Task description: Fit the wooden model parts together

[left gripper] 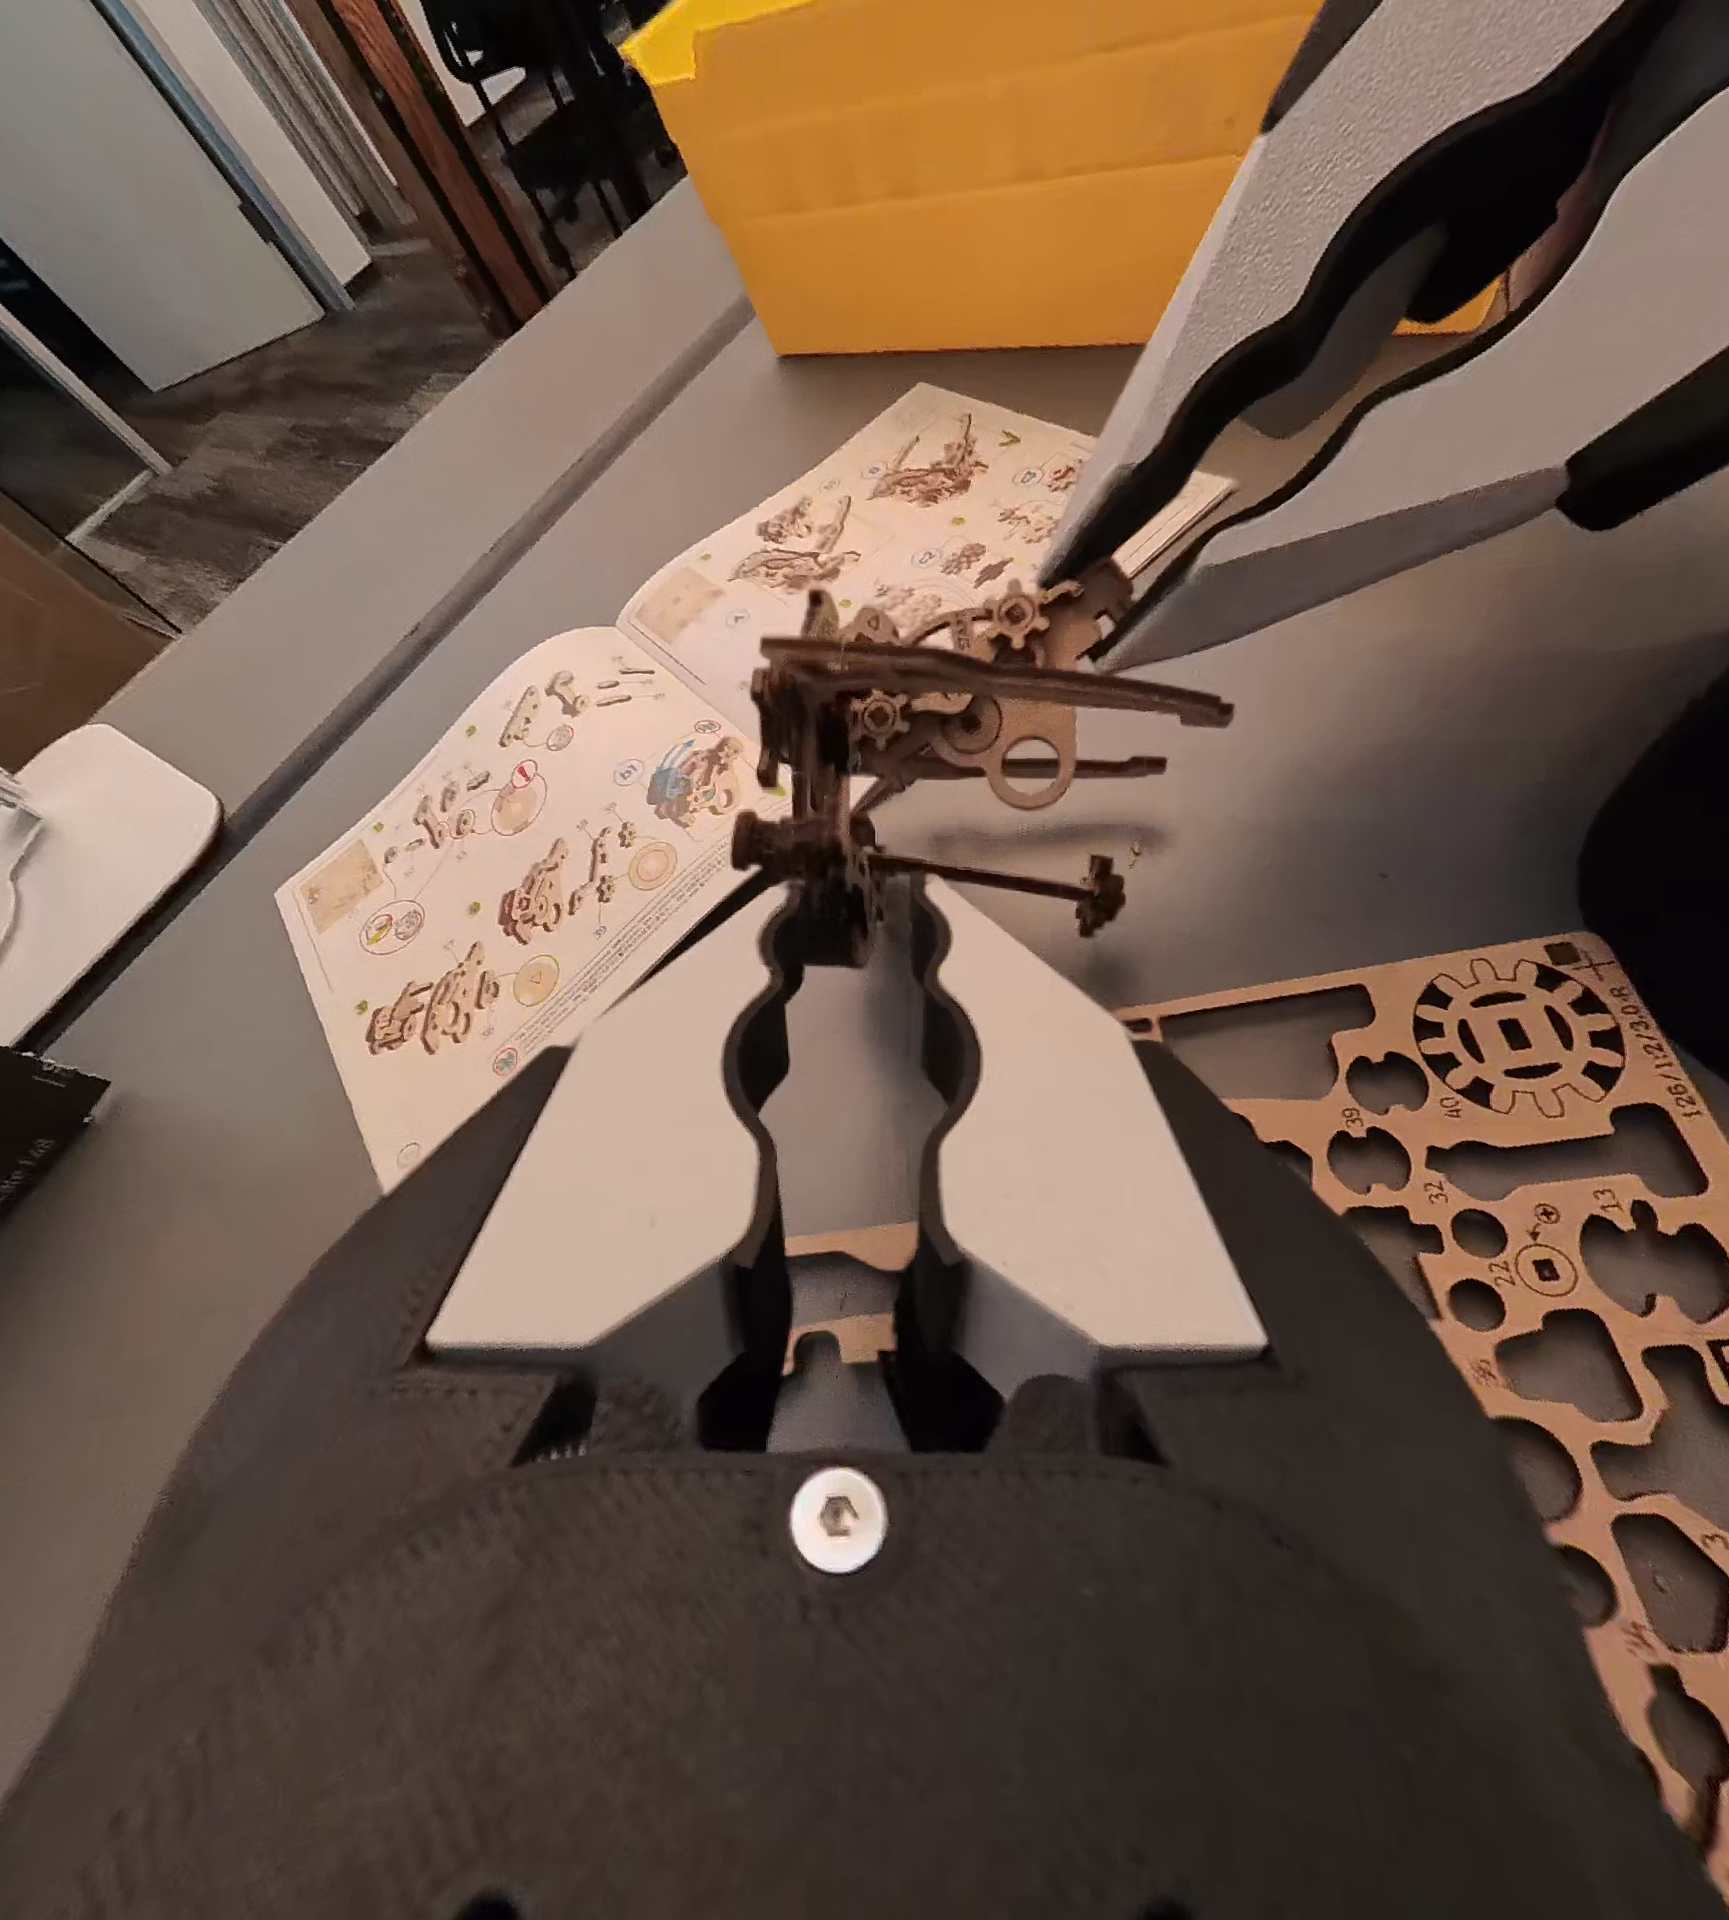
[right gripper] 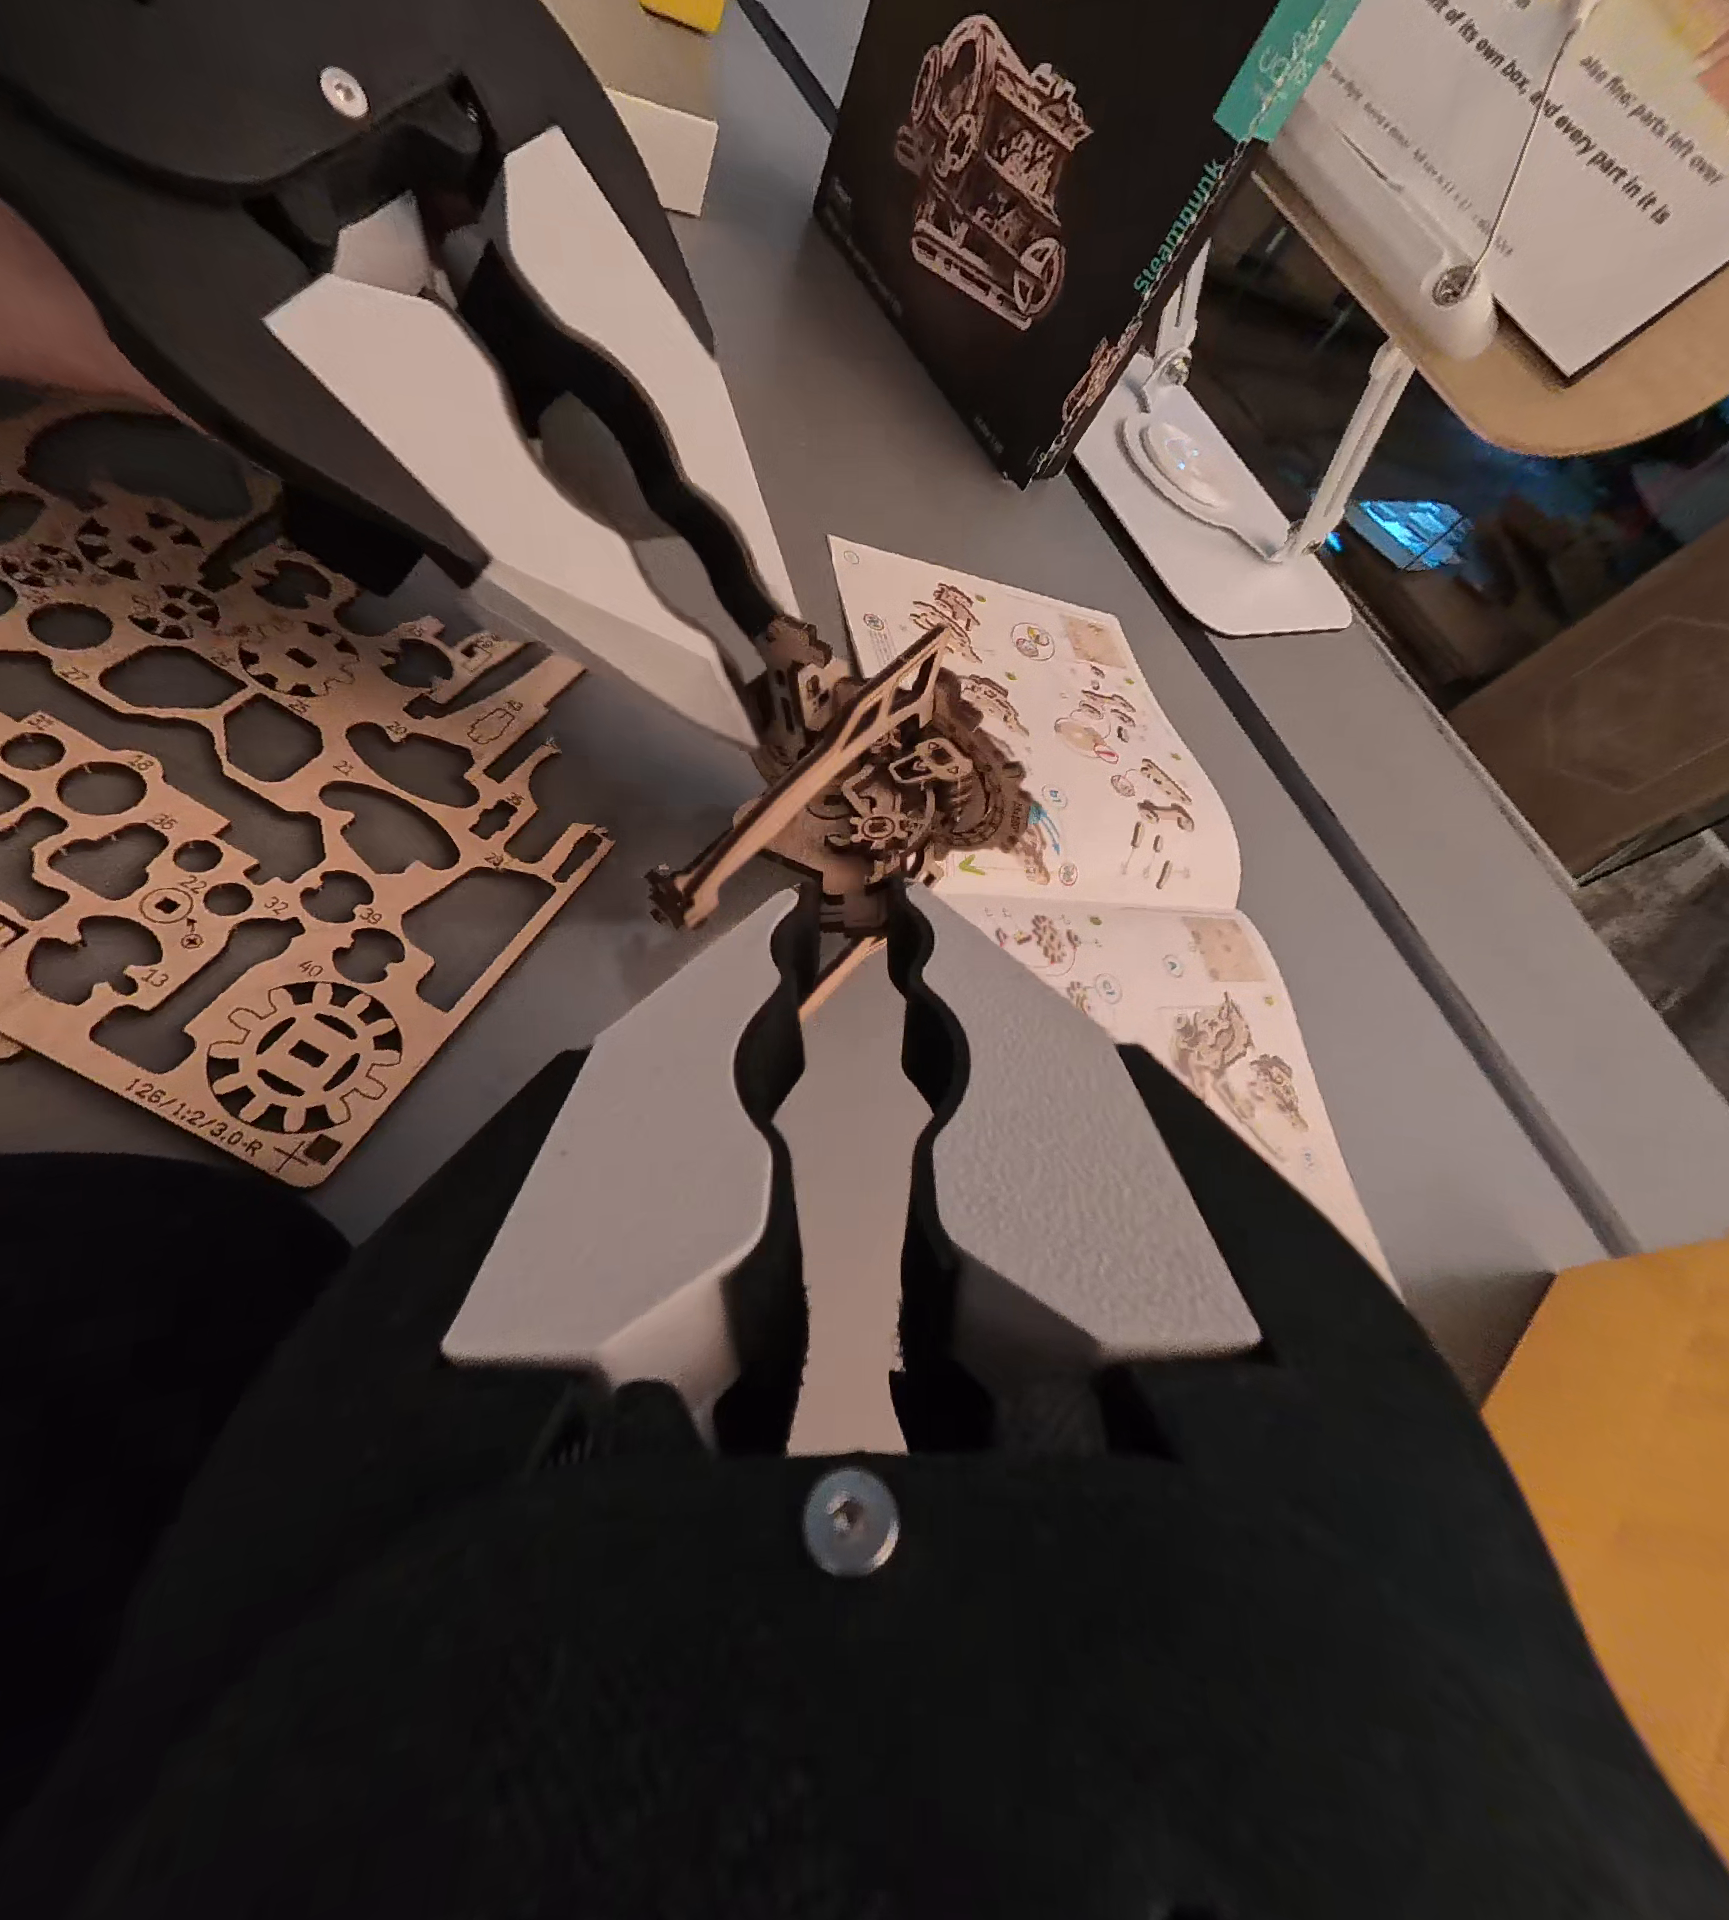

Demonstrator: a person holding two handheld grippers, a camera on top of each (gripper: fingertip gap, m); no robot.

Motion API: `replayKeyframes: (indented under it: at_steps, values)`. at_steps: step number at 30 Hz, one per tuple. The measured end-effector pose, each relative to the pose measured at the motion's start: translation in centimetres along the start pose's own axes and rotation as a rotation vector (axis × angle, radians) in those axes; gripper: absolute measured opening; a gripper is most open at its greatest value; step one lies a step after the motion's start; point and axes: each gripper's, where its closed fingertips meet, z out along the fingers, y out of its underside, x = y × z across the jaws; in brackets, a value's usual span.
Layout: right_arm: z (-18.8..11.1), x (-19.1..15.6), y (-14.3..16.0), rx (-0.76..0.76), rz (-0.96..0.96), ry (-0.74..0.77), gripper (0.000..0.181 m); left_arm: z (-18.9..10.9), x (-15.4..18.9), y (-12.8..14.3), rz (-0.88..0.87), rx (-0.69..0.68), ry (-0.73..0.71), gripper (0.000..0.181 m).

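Note:
A small, partly built wooden model [left gripper: 901, 727] with gears, thin rods and a flat frame is held in the air above the grey table [left gripper: 1307, 790]. My left gripper [left gripper: 839, 914] is shut on the model's lower end. My right gripper [left gripper: 1083, 603] comes in from the upper right and is shut on the model's far gear end. In the right wrist view my right gripper [right gripper: 844, 920] pinches the model [right gripper: 870, 790] from below, and my left gripper [right gripper: 772, 675] holds it from the upper left. The gripped spots are hidden by the fingers.
An open instruction booklet [left gripper: 548, 831] lies under the model. A laser-cut wooden sheet [left gripper: 1462, 1247] with mostly empty holes lies to the right. A yellow bin [left gripper: 943, 187] stands behind. A black box [right gripper: 995, 208] and a white stand base [right gripper: 1224, 561] stand near the table edge. About 6 cm separates my left fingertips from my right.

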Motion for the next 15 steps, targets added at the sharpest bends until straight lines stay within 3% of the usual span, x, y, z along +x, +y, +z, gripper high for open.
replayKeyframes:
  at_steps: [1, 9, 15]
  values:
    - [-0.1, 0.1, 0.1, 0.0, 0.01, 0.002, 0.011, -0.1, 0.2, 0.1, -0.008, -0.009, 0.01, 0.021]
    - [-0.4, 0.0, 0.7, 0.006, 0.05, -0.024, 0.011, -1.0, 0.2, -0.6, -0.004, -0.001, 0.017, 0.023]
    - [-0.1, 0.1, 1.7, -0.019, 0.138, -0.048, 0.011, -1.6, 0.1, -2.1, -0.064, 0.047, 0.143, 0.022]
